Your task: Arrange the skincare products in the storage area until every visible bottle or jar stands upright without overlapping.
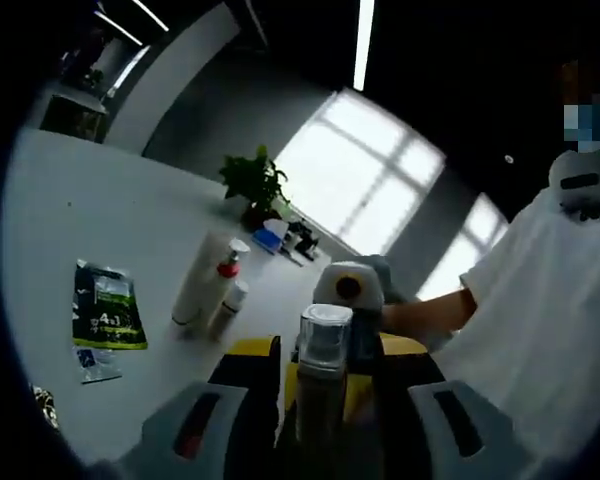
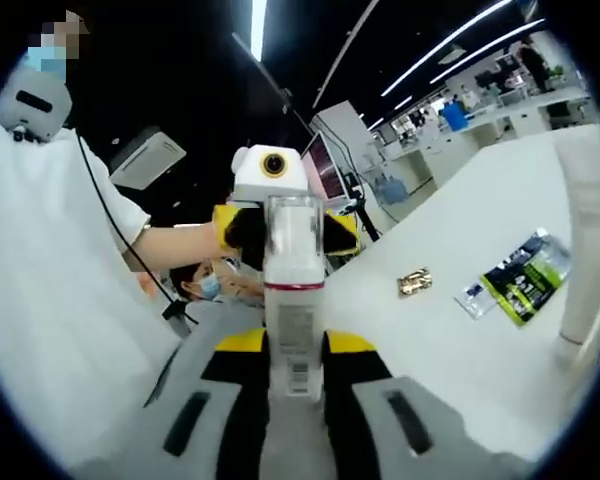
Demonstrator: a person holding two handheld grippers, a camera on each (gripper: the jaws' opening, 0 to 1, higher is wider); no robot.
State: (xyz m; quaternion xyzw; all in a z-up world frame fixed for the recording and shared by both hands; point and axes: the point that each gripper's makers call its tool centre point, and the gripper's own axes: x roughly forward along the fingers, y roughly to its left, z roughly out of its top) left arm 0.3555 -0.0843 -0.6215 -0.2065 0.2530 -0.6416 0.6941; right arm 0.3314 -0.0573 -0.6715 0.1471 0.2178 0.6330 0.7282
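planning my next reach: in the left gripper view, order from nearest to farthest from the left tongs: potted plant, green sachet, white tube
1. Tall white plastic tube, lying on the table just ahead-left of the left tongs.
2. Dark green foil sachet, flat, further left.
3. Small green potted plant, far back by the window.

A clear-capped pump bottle (image 1: 323, 360) with a pink band and white label stands upright, clamped at both ends between the two grippers. On the white table, a white tube (image 1: 199, 280) and a red-collared bottle (image 1: 224, 283) lie side by side, with a small white bottle (image 1: 231, 303) touching them.
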